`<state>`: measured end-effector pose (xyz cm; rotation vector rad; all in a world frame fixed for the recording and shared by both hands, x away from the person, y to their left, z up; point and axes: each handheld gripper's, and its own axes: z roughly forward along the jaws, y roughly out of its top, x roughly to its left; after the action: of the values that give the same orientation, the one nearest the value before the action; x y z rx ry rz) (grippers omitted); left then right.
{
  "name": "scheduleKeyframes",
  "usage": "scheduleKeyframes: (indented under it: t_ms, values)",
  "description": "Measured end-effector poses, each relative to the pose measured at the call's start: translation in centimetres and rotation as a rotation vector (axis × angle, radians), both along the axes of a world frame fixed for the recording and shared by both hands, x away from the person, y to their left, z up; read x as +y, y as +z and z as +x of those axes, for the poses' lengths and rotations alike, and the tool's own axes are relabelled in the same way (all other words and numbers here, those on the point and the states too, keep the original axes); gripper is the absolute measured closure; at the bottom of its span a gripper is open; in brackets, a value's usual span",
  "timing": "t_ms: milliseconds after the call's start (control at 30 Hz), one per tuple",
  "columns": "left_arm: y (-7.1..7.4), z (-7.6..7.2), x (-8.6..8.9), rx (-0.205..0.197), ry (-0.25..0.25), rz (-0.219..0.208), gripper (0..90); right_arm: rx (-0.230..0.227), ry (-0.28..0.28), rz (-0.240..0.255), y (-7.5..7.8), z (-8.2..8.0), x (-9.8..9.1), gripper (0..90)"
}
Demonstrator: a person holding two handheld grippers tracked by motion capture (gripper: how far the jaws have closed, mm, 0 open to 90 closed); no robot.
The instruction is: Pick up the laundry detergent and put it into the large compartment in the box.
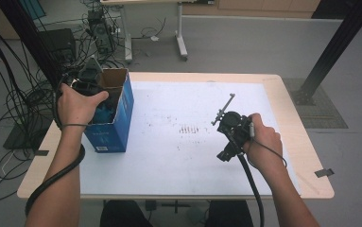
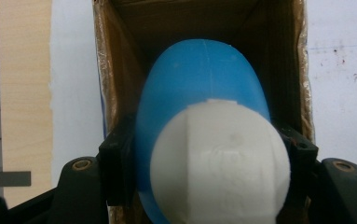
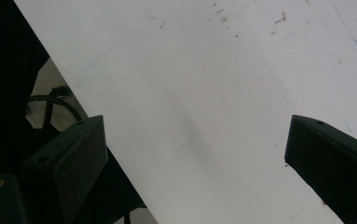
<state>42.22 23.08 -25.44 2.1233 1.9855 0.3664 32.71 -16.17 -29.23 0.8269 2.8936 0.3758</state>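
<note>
A blue bottle [image 2: 199, 79] with a white cap [image 2: 220, 163] is clamped between the jaws of my left gripper [image 2: 209, 149], cap end toward the camera. It hangs inside an open blue cardboard box [image 1: 110, 125] with brown inner walls [image 2: 120, 70], standing at the table's left edge. In the high view my left gripper [image 1: 88, 80] points down into the box top. My right gripper [image 1: 227, 150] hovers over the white mat [image 1: 178, 156] at the right. Its jaws stand wide open with nothing between them, only mat [image 3: 204, 93] beneath.
The white mat covers most of a light wooden table [image 1: 306, 161]. Tangled cables [image 1: 13, 99] lie on the floor to the left. A black post [image 1: 332, 47] stands at the far right, and another table's legs [image 1: 181, 42] stand beyond the far edge.
</note>
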Motion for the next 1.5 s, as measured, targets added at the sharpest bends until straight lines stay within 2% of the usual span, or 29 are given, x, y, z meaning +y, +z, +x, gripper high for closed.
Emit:
scheduleKeyframes:
  t_ms: [567,1500]
  values:
    - [-1.5,0.0,-0.2,0.008,0.007,0.010,37.5,-0.004,-0.002,-0.001,0.0,0.0,0.0,5.5]
    - [-1.6,-0.2,-0.2,-0.003,0.018,0.009,37.4,-0.005,-0.007,-0.004,0.0,-0.3,0.1,5.5]
